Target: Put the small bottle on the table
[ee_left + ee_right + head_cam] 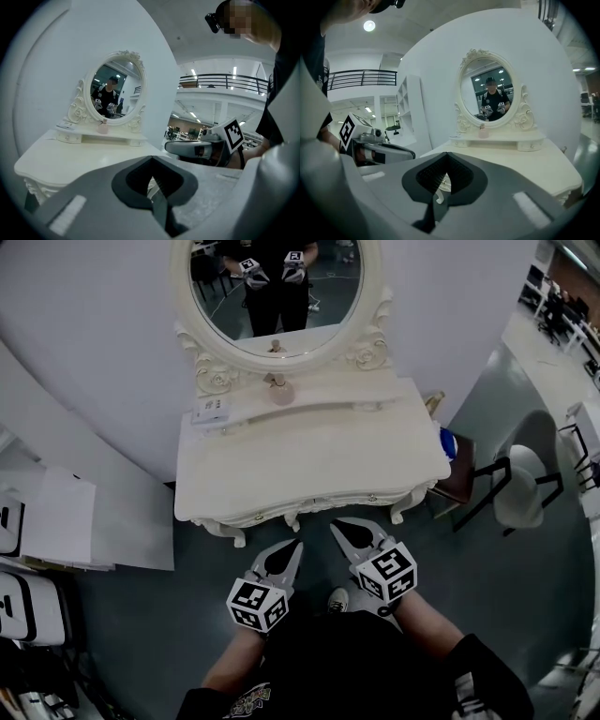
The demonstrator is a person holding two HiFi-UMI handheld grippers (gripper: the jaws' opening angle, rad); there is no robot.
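Dressing table's shelf (347, 390) holds the small bottle (281, 392) upright, cap up.

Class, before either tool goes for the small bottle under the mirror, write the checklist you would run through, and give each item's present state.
1. Find the small bottle: ok, it stands upright on the shelf under the mirror.
2. Bare tabletop to set it on: ok.
3. Nothing held in the left tool: ok.
4. Nothing held in the right tool: ok.
5. Jaws open for a grasp: not ok, both are shut.
6. A tool close to the bottle: not ok, both are short of the table's front edge.
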